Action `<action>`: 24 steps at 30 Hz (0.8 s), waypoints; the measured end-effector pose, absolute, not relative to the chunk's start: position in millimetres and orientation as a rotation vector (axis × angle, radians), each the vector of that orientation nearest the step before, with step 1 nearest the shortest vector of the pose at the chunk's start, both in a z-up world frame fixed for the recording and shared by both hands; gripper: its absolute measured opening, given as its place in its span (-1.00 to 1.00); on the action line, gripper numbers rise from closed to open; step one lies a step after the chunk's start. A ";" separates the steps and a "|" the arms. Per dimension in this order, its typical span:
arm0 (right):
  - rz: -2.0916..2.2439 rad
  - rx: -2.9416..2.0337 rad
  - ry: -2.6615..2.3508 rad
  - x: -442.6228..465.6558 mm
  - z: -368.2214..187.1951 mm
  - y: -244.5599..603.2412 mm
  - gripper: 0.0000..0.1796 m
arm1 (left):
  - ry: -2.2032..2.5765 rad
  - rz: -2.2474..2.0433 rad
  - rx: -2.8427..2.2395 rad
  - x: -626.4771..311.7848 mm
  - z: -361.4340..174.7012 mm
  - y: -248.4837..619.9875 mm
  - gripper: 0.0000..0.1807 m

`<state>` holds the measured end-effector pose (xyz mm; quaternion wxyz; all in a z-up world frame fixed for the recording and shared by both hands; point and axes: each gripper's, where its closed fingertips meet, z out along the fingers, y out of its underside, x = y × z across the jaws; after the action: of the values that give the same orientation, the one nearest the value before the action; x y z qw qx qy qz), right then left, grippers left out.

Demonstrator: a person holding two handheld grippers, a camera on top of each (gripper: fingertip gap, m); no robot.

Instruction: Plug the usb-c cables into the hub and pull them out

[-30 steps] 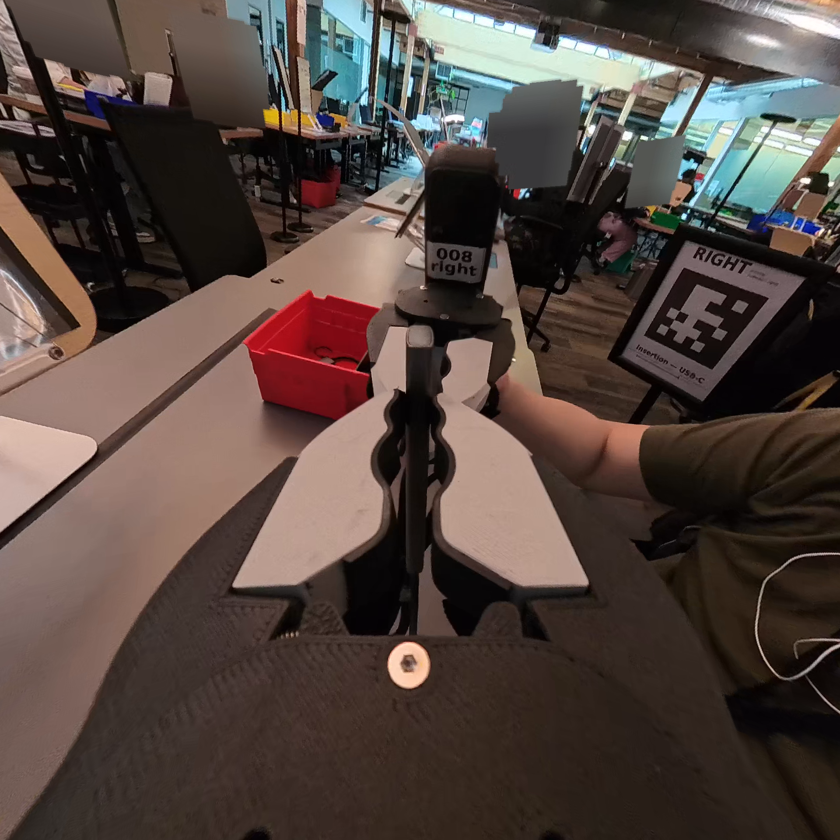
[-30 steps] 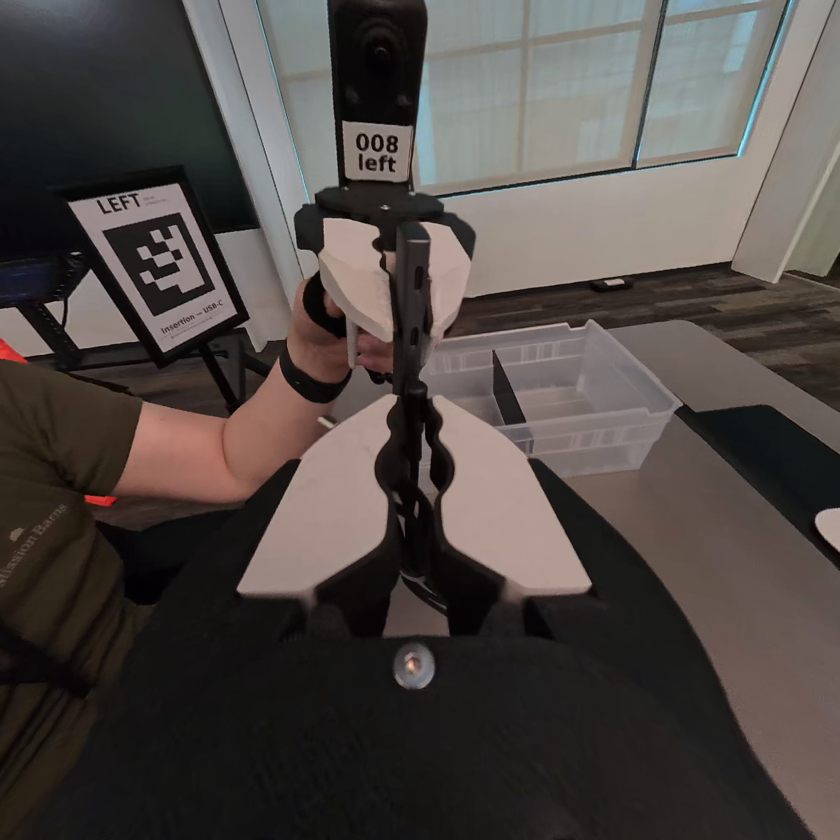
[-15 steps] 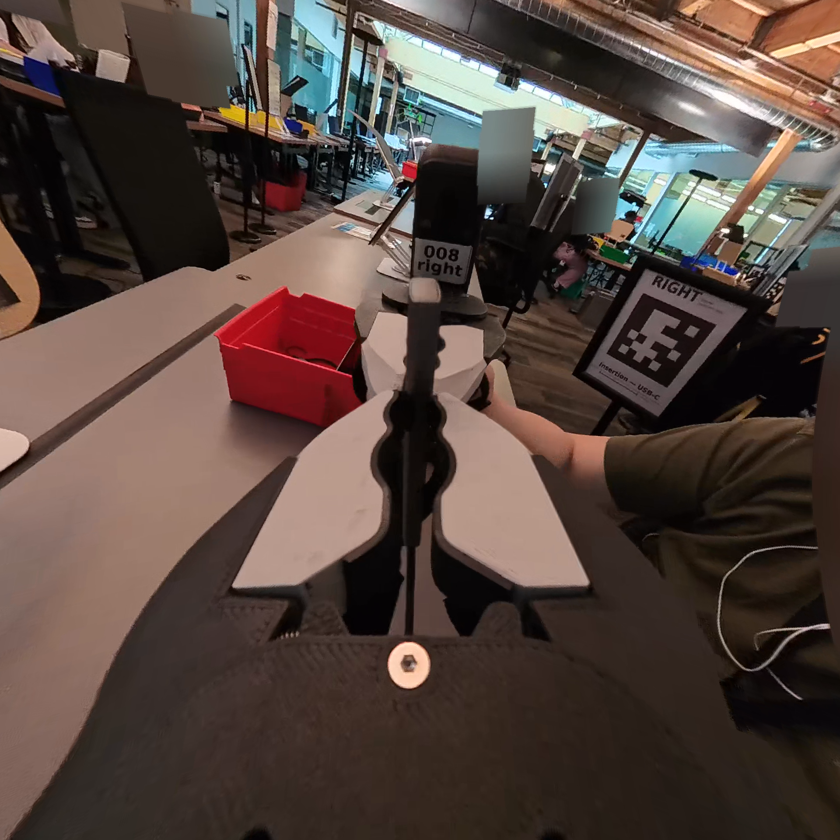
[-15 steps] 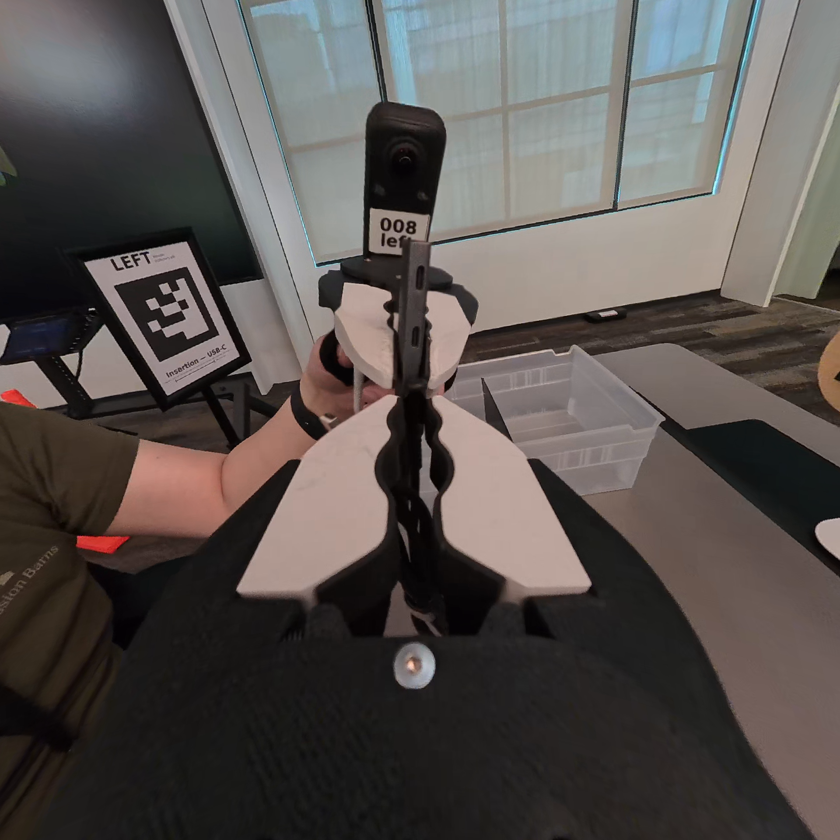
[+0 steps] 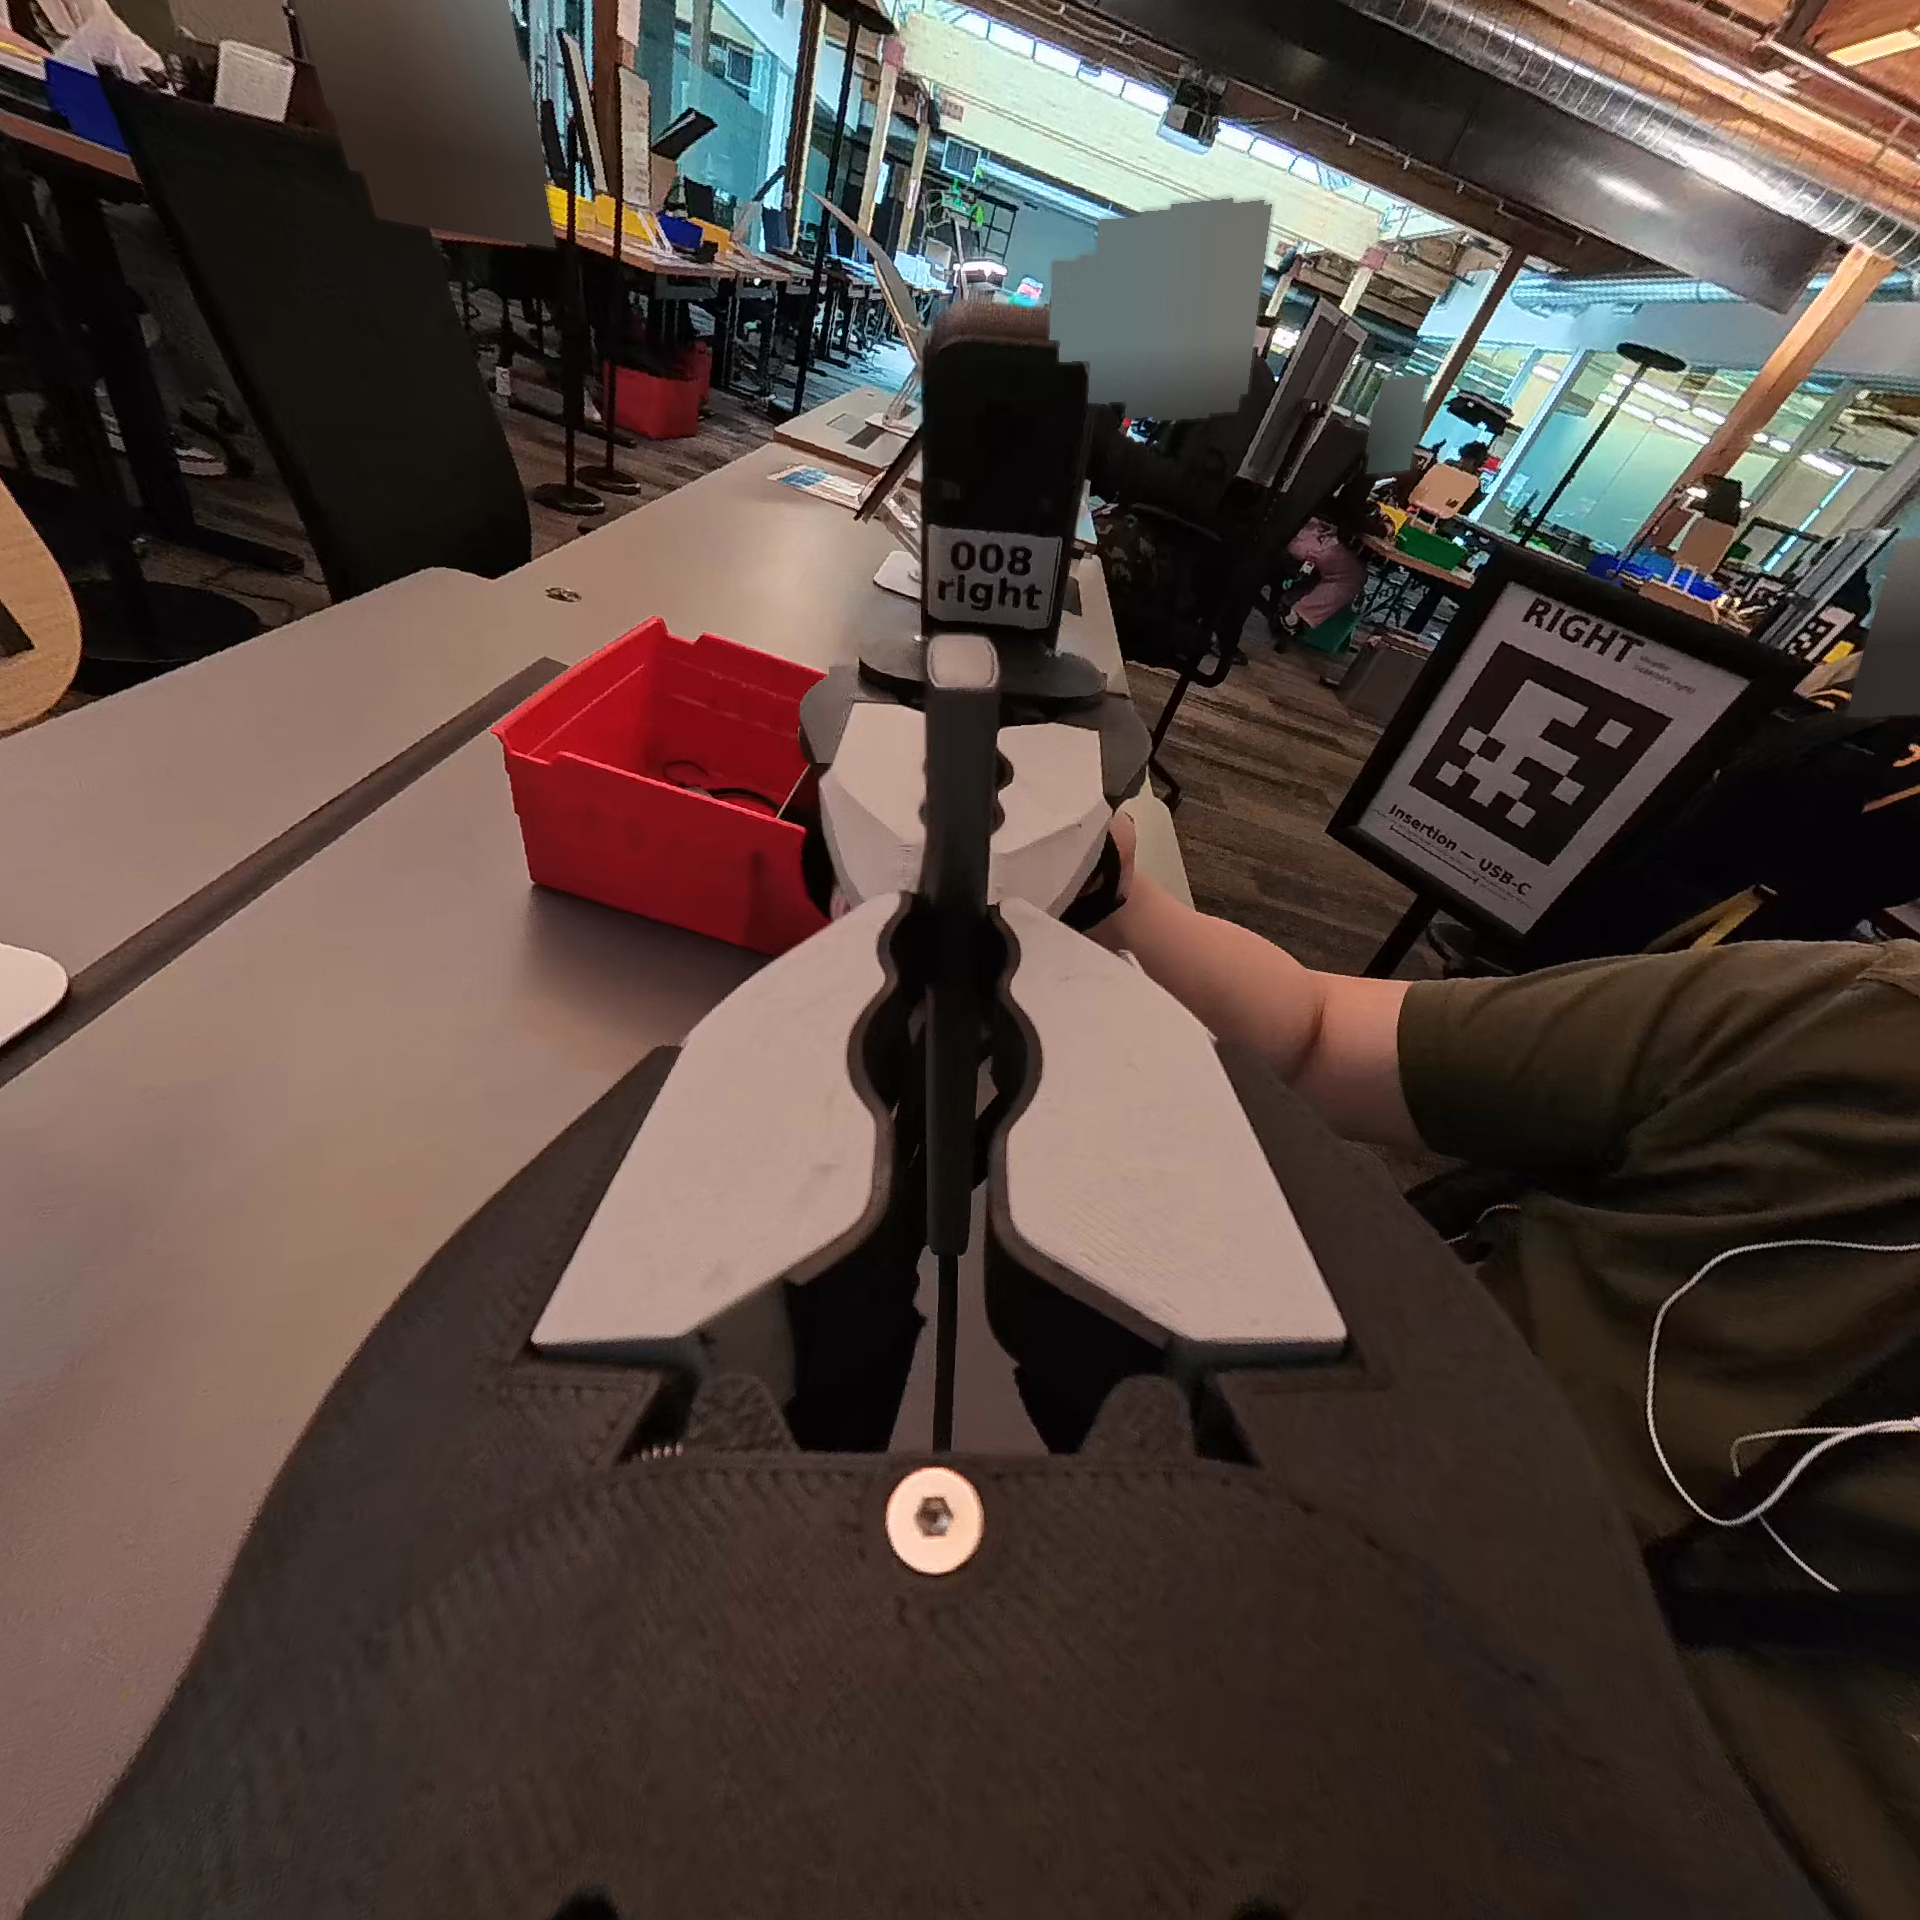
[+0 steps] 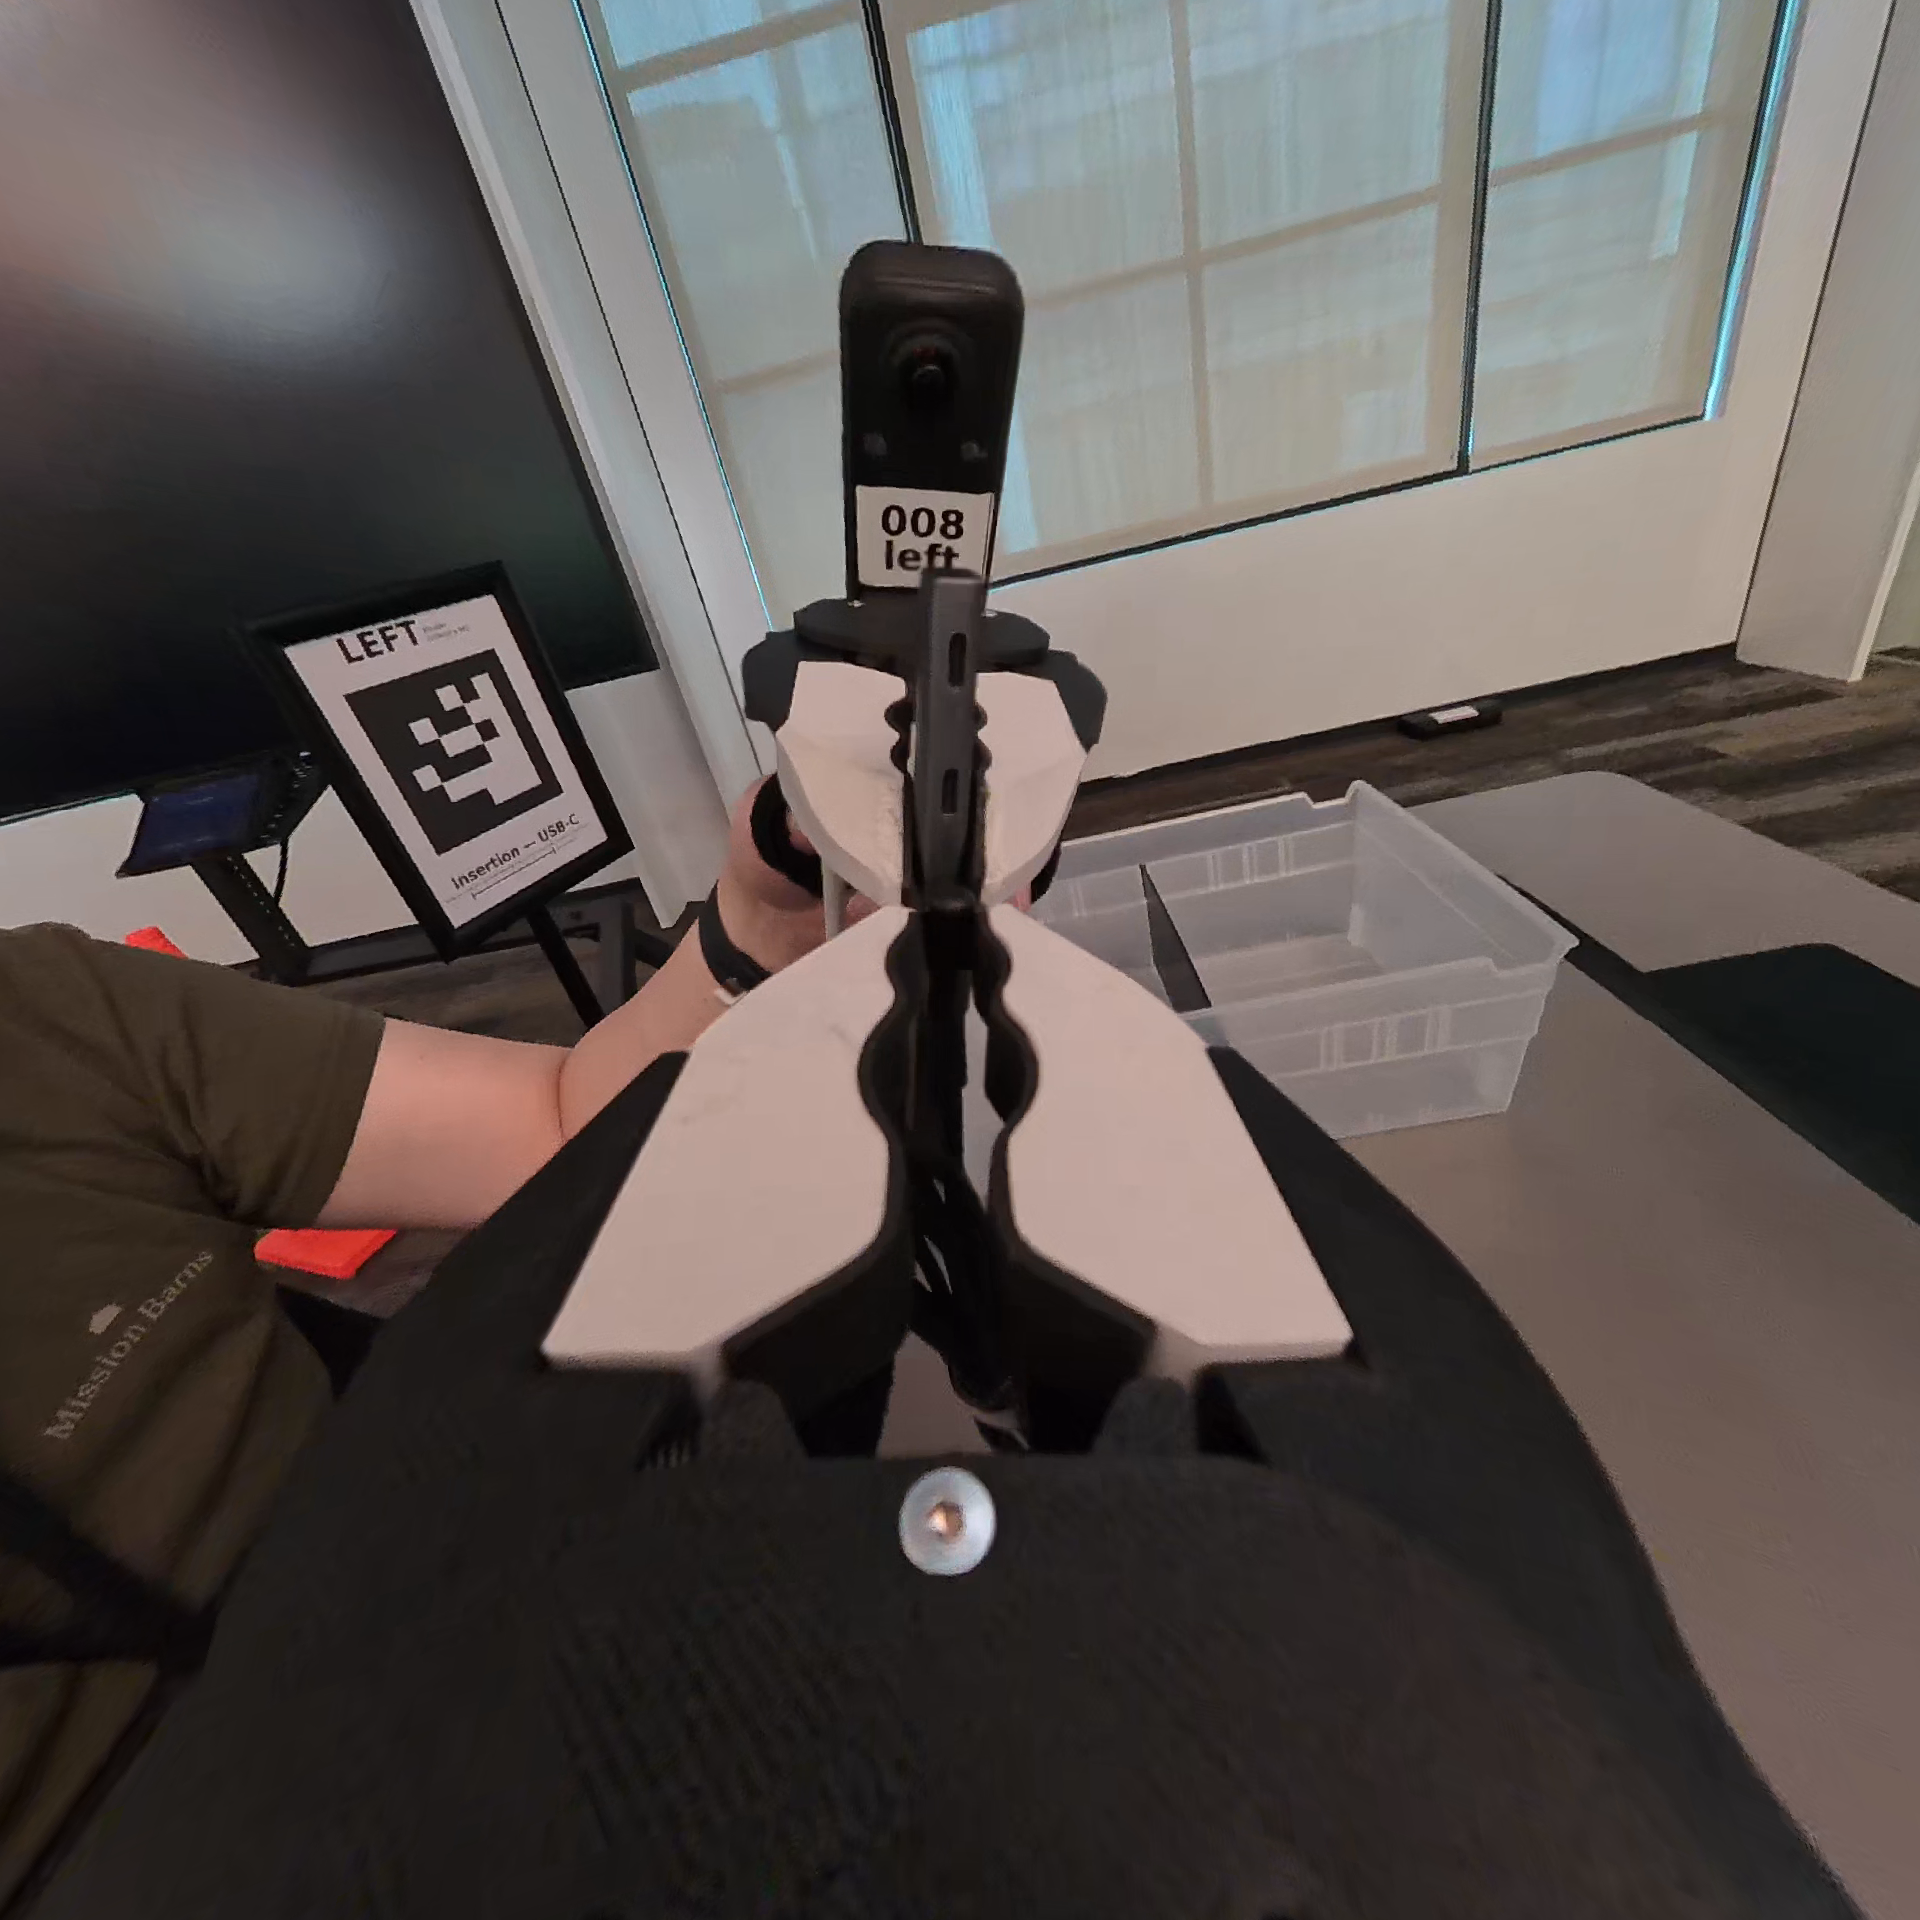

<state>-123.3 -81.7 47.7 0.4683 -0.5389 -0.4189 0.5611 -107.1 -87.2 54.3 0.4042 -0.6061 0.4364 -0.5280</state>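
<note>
Right wrist view is showing us the risk: the usb-c cable (image 6: 954,1257) is meeting the hub (image 6: 948,727) at its lower end, and if we are pushing off-axis the plug could be skidding past a port or twisting the hub in its grip. Our right gripper (image 6: 940,935) is pinching the cable, jaws nearly closed. Our left gripper (image 5: 940,925) is clamping the hub narrowly, upright above the counter (image 5: 312,1039). We cannot tell whether the plug is seated

Slim dark-grey hub (image 6: 948,769) stands upright, two ports showing.
</note>
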 end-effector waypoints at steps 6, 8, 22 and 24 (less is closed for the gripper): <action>1.308 -1.300 -1.032 -123.7 49.0 -82.3 -0.91 | 1.098 -1.369 -1.532 -109.4 55.8 -90.0 -0.86; 1.292 -1.298 -1.032 -123.7 49.3 -82.5 -0.91 | 1.112 -1.368 -1.525 -110.8 55.0 -90.6 -0.86; 1.319 -1.295 -1.013 -123.8 48.1 -82.0 -0.91 | 1.181 -1.315 -1.542 -112.8 46.2 -90.2 -0.89; 1.354 -1.273 -1.018 -123.6 51.2 -85.5 -0.90 | 1.192 -1.303 -1.541 -112.9 48.2 -93.0 -0.89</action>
<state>-123.6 -85.5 51.2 0.4894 -0.5241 -0.4188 0.5572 -112.9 -93.0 48.2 0.3885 -0.6059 0.4685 -0.5123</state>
